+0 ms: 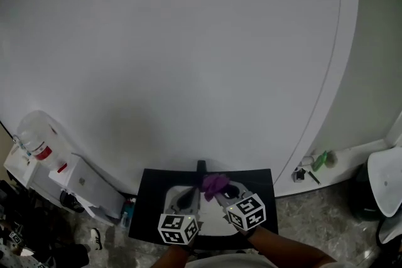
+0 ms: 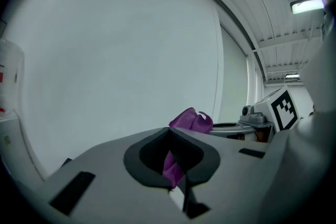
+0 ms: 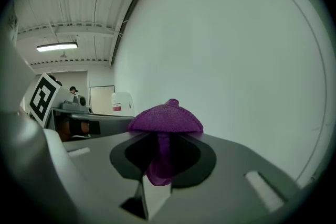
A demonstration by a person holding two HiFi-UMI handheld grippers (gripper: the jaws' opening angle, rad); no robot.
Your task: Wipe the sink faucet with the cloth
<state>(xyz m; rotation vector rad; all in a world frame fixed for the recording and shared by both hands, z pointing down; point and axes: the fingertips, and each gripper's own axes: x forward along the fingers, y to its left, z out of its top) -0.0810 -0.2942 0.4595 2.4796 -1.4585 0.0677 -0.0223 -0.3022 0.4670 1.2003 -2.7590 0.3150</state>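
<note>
The purple cloth point(image 1: 215, 183) is bunched over the back of the white sink basin point(image 1: 213, 218), just in front of the short black faucet point(image 1: 201, 166). My right gripper point(image 1: 221, 193) is shut on it; in the right gripper view the cloth point(image 3: 166, 119) mushrooms above the jaws and hangs down between them. My left gripper point(image 1: 188, 198) sits close beside it on the left, jaws shut. A strip of the cloth point(image 2: 171, 164) shows pinched in its jaw seam, with more cloth bunched just beyond. The right gripper's marker cube point(image 2: 283, 107) is near.
The basin is set in a black countertop point(image 1: 149, 201) against a large pale wall. A water dispenser with a bottle point(image 1: 39, 142) stands at the left. Small items, one a green bottle point(image 1: 321, 160), lie on the floor at the right, beside a white fixture point(image 1: 384, 180).
</note>
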